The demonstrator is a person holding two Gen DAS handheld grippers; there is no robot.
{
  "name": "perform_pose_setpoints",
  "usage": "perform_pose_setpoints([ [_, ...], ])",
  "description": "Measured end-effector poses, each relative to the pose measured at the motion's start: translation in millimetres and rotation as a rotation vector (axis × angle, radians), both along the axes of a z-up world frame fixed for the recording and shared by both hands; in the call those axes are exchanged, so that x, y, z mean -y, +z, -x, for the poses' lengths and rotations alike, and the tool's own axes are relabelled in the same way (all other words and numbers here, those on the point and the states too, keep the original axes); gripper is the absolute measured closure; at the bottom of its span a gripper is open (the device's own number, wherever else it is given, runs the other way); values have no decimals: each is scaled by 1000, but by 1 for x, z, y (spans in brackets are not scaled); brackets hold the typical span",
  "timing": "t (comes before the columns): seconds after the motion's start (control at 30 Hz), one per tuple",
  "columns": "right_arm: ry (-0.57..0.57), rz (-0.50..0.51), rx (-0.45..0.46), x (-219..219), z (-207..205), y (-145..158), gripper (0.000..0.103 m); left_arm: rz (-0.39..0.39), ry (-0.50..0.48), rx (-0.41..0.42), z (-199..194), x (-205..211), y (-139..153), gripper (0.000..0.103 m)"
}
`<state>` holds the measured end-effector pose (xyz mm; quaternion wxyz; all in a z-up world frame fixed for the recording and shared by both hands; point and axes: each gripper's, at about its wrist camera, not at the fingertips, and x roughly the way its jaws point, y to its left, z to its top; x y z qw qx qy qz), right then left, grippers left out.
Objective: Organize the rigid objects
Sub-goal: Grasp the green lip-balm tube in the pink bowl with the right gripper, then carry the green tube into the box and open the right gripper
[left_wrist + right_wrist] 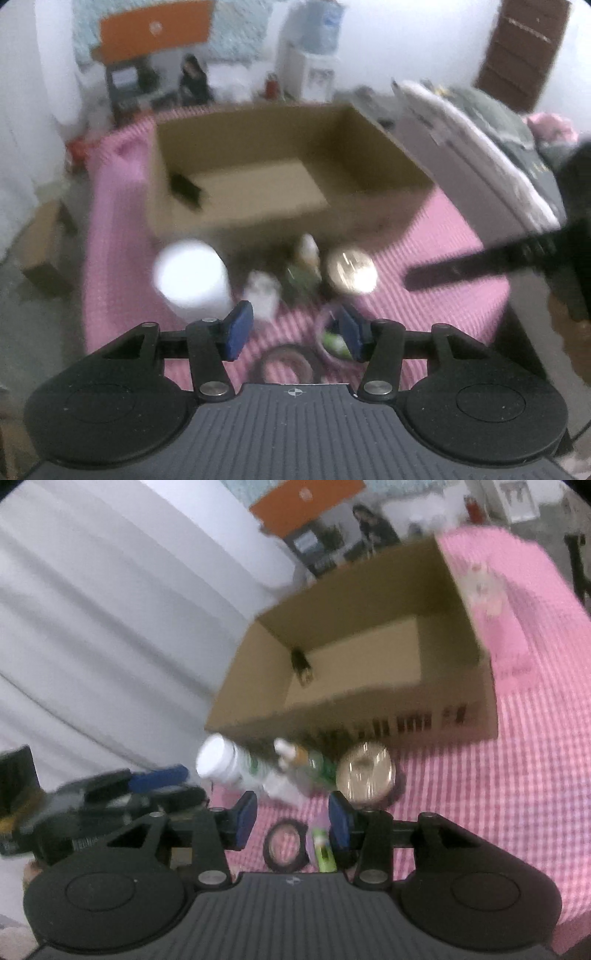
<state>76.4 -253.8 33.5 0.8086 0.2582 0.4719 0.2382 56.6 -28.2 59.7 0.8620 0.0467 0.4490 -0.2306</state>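
Note:
An open cardboard box (369, 206) stands on a pink checked cloth (443, 236) with a small black item (184, 188) in its left corner. In front of it, left to right, are a white bottle (192, 280), a small white item (262, 295), a green bottle (304, 269) and a gold-lidded round tin (351, 271). My left gripper (297, 332) is open and holds nothing. Just beyond it lie a black tape ring (284, 363) and a green tube (334, 341). My right gripper (293, 821) is open and holds nothing, with the tape ring (286, 845) and the green tube (324, 851) just past its pads.
White fabric (110, 627) hangs along the left of the box (369, 709). A small pale figurine (482, 587) stands on the cloth right of the box. Folded clothes (480, 122) are piled at the right. A person (192, 77) sits at the back of the room.

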Motion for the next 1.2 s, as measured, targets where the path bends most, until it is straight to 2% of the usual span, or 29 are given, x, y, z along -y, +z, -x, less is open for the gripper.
perform_pose_setpoints([
  [0.13, 39, 9, -69, -13, -6, -19, 58, 16, -56, -69, 7, 14, -32, 53],
  [0.2, 59, 9, -109, -19, -11, -28, 62, 35, -82, -101, 8, 19, -42, 54],
  [0.5, 124, 65, -250, -44, -31, -55, 69, 136, -139, -196, 3, 25, -70, 60],
  [0.77, 171, 115, -291, -60, -35, -55, 73, 170, -149, -240, -4, 24, -82, 62],
  [0.9, 176, 129, -313, -69, -38, -61, 76, 145, -143, -261, -7, 27, -88, 63],
  [0.97, 165, 137, -330, -76, -42, -70, 78, 136, -132, -274, -8, 28, -93, 67],
  [1.07, 142, 106, -346, -72, -42, -78, 87, 144, -127, -271, -7, 25, -94, 74],
  [1.2, 108, 67, -314, -62, -36, -74, 87, 154, -130, -243, -3, 21, -85, 77],
])
